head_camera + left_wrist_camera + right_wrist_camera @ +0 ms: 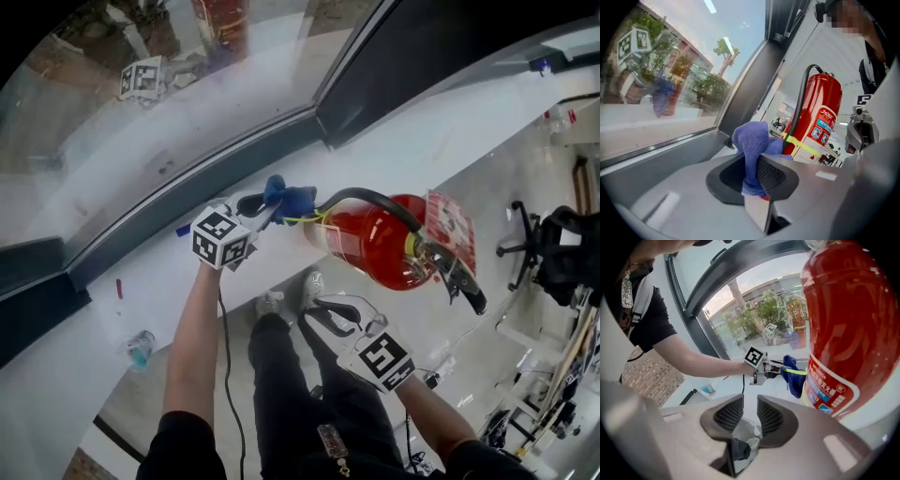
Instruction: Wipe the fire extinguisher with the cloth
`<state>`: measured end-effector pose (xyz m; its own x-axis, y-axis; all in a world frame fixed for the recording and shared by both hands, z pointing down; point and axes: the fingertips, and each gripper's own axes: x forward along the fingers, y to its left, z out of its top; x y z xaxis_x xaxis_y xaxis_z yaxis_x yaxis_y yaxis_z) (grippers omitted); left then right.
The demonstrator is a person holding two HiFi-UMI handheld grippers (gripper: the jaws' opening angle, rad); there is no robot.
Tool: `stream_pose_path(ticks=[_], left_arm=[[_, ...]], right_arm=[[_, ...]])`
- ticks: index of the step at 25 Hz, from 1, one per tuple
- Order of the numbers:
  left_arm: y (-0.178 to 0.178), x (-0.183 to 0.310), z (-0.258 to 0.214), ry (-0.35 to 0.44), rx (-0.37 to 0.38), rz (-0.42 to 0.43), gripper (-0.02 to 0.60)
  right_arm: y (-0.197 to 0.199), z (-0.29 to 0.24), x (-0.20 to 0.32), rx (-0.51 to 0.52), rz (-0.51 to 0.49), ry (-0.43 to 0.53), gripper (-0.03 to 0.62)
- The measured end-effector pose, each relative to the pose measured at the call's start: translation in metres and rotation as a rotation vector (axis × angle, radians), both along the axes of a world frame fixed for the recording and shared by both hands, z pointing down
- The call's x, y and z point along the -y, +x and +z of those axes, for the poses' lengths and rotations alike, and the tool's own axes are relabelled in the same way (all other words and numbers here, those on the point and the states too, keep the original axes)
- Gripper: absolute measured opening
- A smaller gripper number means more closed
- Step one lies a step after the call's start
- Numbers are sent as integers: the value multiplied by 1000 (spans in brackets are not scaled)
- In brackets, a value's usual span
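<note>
A red fire extinguisher (375, 242) with a black hose and a yellow band stands on the white window sill (187, 300). In the left gripper view the extinguisher (820, 110) rises just beyond the jaws. The right gripper view has the extinguisher (848, 324) filling the right side. My left gripper (267, 208) is shut on a blue cloth (291, 199), which sits against the cylinder's lower end. The cloth (752, 143) is bunched between the left gripper's (752, 174) pads. My right gripper (319, 311) hangs in front of the extinguisher, apart from it. Its jaws (750, 414) stand slightly apart with nothing between them.
The window glass (141, 141) and a dark frame (281, 141) run behind the sill. A small bottle (141, 349) and a red pen (119, 289) lie on the sill to the left. Office chairs (534, 244) stand at the right. The person's legs are below.
</note>
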<state>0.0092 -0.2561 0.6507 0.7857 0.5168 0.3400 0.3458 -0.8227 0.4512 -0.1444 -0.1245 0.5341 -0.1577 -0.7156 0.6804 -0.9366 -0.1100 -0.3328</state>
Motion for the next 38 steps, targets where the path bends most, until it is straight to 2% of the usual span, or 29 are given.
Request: stream_pose_path(ticks=[3, 5, 7, 11, 14, 16, 19, 22, 24, 26, 30, 34, 38], left_arm=[[-19, 19, 15, 7, 46, -66, 57], [-26, 15, 22, 0, 61, -75, 57], [-25, 0, 23, -23, 50, -71, 57], [-5, -46, 16, -128, -9, -68, 57], [8, -66, 21, -163, -19, -82, 57], [8, -70, 36, -131, 22, -78, 57], [-3, -80, 66, -10, 128, -6, 57], [-19, -73, 66, 13, 174, -21, 57], [-36, -67, 57, 21, 199, -29, 57], [-53, -61, 43, 27, 218, -40, 57], [-77, -55, -3, 57, 224, -68, 57], [-104, -52, -62, 132, 202, -85, 58], [-124, -56, -136, 195, 129, -113, 58]], right_arm=[[1, -1, 5, 0, -3, 6, 89], [1, 2, 6, 1, -4, 3, 89], [-1, 5, 6, 4, -7, -4, 89], [-7, 10, 7, 10, -15, -16, 89], [-8, 16, 5, 11, -10, -26, 89], [-8, 21, 1, 12, -2, -33, 89], [-8, 24, -3, 12, 11, -40, 89], [-5, 19, -2, -1, 20, -29, 89], [-3, 10, -2, -24, 24, -15, 87], [1, -5, -3, -55, 30, 6, 8], [6, -42, -4, -109, 48, 49, 3], [6, -78, -6, -152, 92, 106, 3], [11, -122, -14, -187, 141, 174, 2]])
